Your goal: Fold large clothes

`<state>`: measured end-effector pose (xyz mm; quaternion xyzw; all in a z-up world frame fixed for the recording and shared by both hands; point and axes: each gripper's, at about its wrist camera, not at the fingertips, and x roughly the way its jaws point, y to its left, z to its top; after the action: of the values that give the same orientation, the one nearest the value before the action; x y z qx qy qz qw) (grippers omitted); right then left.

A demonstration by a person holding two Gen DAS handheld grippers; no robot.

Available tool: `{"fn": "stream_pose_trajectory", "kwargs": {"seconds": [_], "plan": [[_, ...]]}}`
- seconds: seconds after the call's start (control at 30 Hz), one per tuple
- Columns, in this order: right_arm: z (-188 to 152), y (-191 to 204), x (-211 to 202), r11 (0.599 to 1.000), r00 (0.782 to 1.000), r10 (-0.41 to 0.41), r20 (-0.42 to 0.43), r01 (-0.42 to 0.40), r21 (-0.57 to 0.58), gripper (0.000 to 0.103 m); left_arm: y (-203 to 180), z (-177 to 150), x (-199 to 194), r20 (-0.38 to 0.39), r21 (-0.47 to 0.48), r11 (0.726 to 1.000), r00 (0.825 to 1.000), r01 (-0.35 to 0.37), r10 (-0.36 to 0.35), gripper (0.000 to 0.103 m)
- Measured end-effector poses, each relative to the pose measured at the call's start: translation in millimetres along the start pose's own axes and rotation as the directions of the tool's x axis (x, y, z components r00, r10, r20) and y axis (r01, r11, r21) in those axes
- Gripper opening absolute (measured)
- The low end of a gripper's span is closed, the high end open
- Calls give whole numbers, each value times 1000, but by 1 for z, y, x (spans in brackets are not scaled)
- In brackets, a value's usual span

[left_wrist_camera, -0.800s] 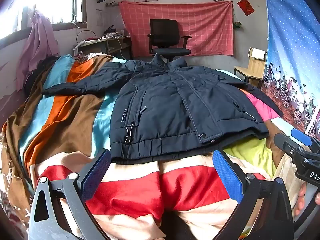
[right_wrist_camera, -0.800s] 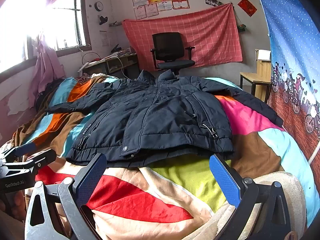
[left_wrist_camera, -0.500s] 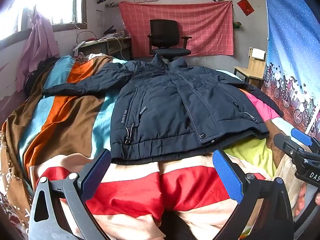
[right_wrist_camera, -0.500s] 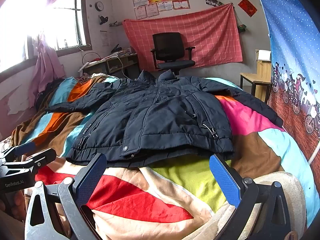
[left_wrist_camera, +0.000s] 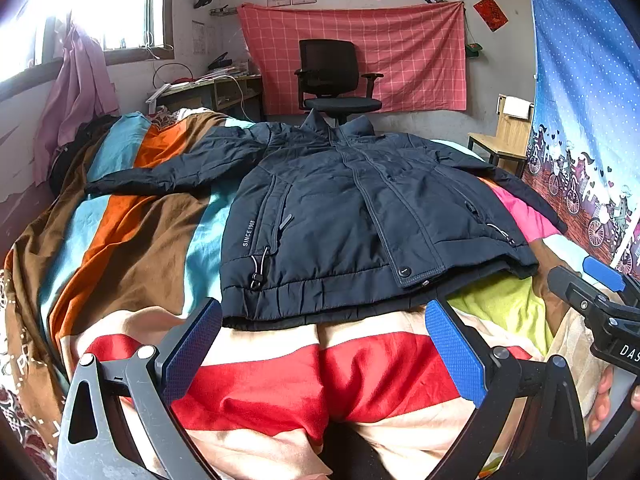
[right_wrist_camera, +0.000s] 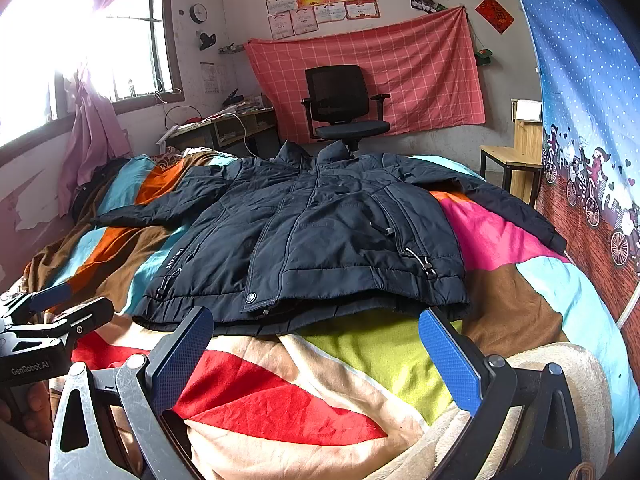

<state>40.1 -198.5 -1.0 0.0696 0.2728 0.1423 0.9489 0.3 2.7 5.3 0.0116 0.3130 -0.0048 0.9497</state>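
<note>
Bedroom scene: a bed covered by a plush striped blanket [left_wrist_camera: 132, 240] in red, cream, orange, brown, turquoise, pink and lime, on which a dark navy padded jacket [left_wrist_camera: 344, 220] is laid face up, collar toward the far end, hem nearest the cameras, both sleeves spread outward. It is judged soft, bulky and fairly light, with a smooth, slightly slippery quilted shell, a zip front, a snap at the hem and elastic drawcords. The gathered hem corners, sleeve cuffs and shoulder seams are judged the firmest places to be pinched, since thick padding may slip from a shallow grip. The left gripper [left_wrist_camera: 324, 354] and right gripper [right_wrist_camera: 316, 354] are held just short of the hem, both with blue textured pads spread wide and nothing between them. Beyond the bed a black office chair [left_wrist_camera: 336, 76] and a pink checked wall cloth [left_wrist_camera: 400, 52] are seen
</note>
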Motion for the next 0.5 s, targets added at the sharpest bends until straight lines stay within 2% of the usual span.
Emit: {"fn": "stream_pose_trajectory", "kwargs": {"seconds": [0.5], "plan": [[0, 0, 0, 1000, 1000, 1, 1, -1, 1, 103, 0, -1, 1, 0, 3, 1000, 1000, -2, 2, 100]]}}
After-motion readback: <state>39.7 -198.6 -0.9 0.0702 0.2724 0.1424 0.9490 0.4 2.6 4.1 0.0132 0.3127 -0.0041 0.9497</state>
